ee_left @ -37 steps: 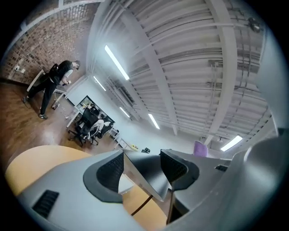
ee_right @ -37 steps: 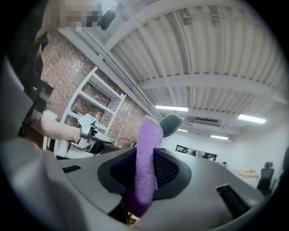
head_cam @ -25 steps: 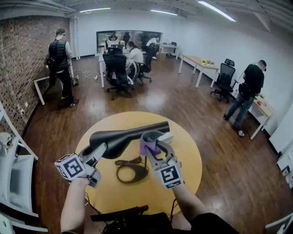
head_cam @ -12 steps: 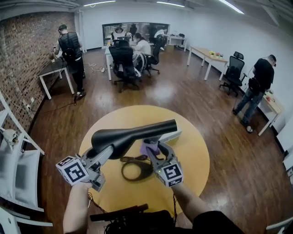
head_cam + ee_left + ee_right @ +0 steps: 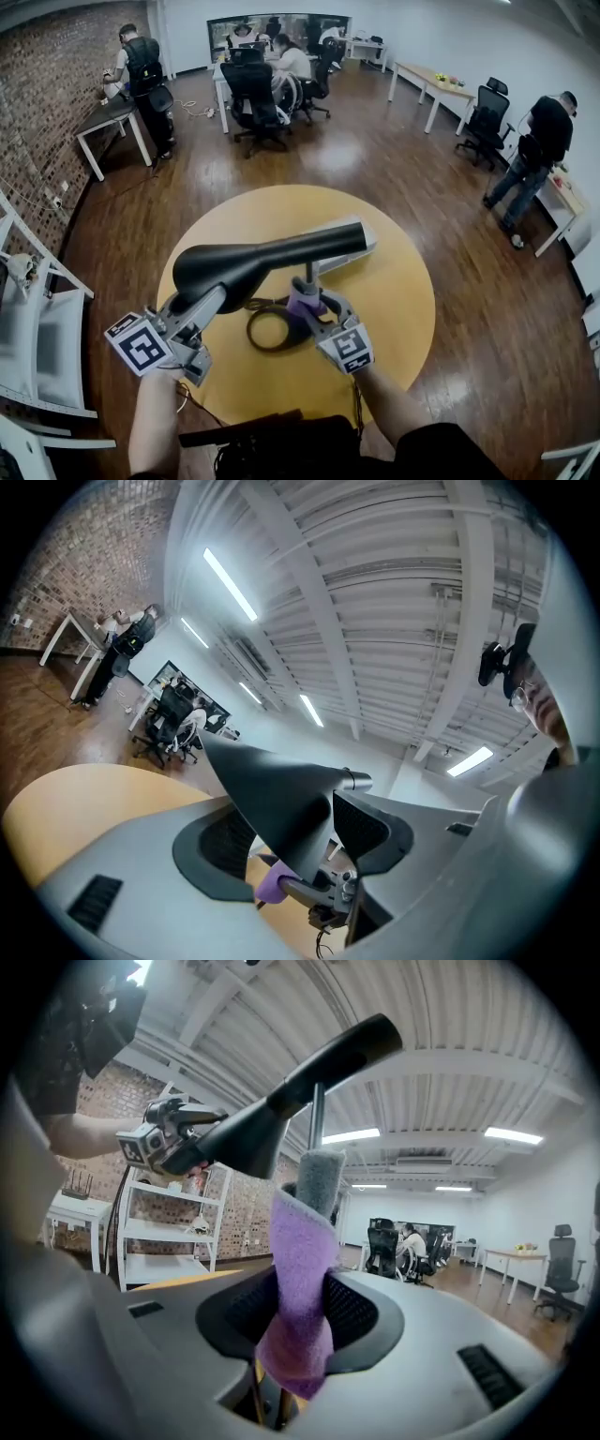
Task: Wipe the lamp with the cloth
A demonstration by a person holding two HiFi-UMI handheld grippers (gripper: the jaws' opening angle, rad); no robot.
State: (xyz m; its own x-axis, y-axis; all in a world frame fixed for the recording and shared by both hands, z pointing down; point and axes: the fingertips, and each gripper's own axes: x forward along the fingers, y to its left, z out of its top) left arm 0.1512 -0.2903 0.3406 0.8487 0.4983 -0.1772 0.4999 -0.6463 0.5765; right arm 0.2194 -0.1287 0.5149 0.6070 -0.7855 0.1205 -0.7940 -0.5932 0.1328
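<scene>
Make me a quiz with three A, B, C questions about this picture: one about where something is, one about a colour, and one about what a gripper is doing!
1. Where does the lamp's ring base sit?
A. on the floor
B. on the round table
C. on a chair

2. What colour is the cloth?
A. purple
B. green
C. red

3. The right gripper's jaws are
A. wide open and empty
B. shut on the cloth
C. shut on a cup

Answers: B, the ring lies on the yellow tabletop; A, the cloth is purple; B, the pads pinch the cloth.
</scene>
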